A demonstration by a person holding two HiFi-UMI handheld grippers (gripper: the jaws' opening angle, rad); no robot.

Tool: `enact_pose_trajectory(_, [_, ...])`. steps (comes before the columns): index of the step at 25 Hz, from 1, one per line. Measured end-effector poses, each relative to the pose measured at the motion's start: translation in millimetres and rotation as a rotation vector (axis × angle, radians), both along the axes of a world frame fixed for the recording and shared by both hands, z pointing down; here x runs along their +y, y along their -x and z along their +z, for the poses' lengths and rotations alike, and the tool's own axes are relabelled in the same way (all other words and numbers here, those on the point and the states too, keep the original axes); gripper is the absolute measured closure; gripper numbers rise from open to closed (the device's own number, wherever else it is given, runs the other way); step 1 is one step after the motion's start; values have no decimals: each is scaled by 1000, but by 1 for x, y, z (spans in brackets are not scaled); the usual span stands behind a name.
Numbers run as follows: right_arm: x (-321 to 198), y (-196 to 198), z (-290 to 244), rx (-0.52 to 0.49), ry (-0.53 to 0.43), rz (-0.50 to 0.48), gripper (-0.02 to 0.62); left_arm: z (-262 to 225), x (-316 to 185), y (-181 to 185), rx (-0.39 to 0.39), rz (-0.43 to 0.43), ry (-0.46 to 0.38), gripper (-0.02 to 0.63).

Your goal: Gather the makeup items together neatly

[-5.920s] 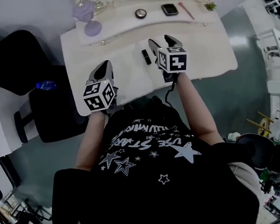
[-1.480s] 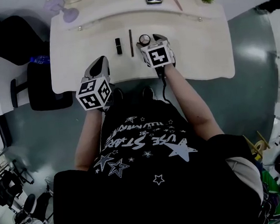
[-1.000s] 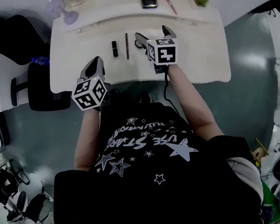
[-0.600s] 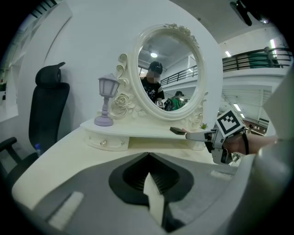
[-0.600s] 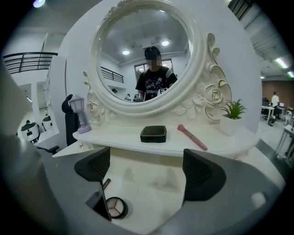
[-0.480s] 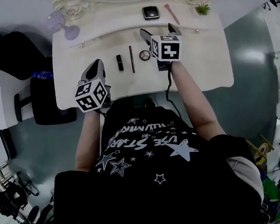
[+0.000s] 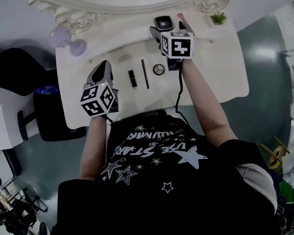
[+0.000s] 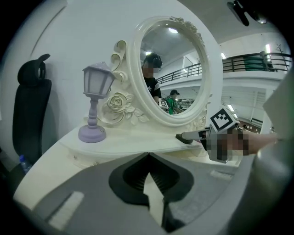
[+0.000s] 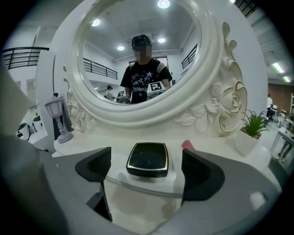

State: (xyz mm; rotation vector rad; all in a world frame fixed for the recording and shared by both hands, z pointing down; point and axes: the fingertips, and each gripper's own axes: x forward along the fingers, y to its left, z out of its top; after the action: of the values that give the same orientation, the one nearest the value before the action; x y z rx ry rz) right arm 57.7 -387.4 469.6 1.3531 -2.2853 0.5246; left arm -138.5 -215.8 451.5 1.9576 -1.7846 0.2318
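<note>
So the black square compact with a gold rim sits on the raised white shelf at the far side, right below the oval mirror in its carved white frame. The right gripper has its jaws spread wide with the compact in the gap between them, and neither jaw seems to touch it. A pink thing pokes out just right of the compact, mostly hidden.

Nearer, on the white dressing surface, three more items lie close together in a row: a black lipstick tube on the left, a thin dark pencil, then a small round case.

The left gripper hangs left of that row, jaws pressed together on nothing. A lilac lantern lamp stands at the shelf's far left and a little potted plant at its far right.
</note>
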Motion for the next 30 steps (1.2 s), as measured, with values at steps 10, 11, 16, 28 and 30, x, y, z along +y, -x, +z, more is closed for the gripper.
enact_pose_trajectory(10, [-16,2,17,85,69,3,175,11,-12,-3,21,28,27,603])
enact_pose_trajectory(11, [-17,2,18,93,74,7,186,12,-12,-4,22,30,29,603])
enact_pose_trajectory(16, [-17,-1,20,115,76,24,226,18,-12,-4,27,35,48,603])
enact_pose_trajectory(28, [-8,-2,13,108,64,10,239,16,-8,-5,40,35,41,603])
enact_pose_trajectory(30, [-5,-1,10,100,52,3,239,15,-7,-5,41,32,38,603])
